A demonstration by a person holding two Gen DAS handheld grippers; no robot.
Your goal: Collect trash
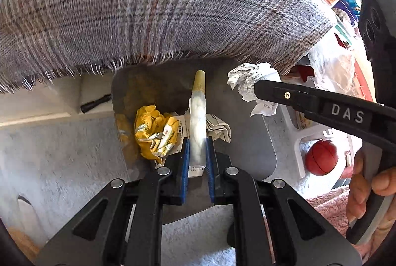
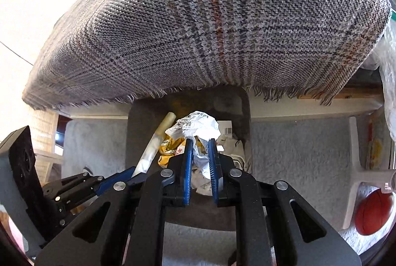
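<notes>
My left gripper is shut on a clear plastic tube with a yellowish cap, held over a dark grey bin. The bin holds a crumpled yellow wrapper and printed paper scraps. My right gripper is shut on a crumpled white printed paper, also over the bin. In the left wrist view that paper hangs at the right gripper's tip. The right wrist view shows the tube, the yellow wrapper and the left gripper.
A grey plaid fringed cloth covers a table edge above the bin. Grey carpet lies around it. An orange ball sits by a white frame at the right. Cluttered boxes and plastic bags stand at the far right.
</notes>
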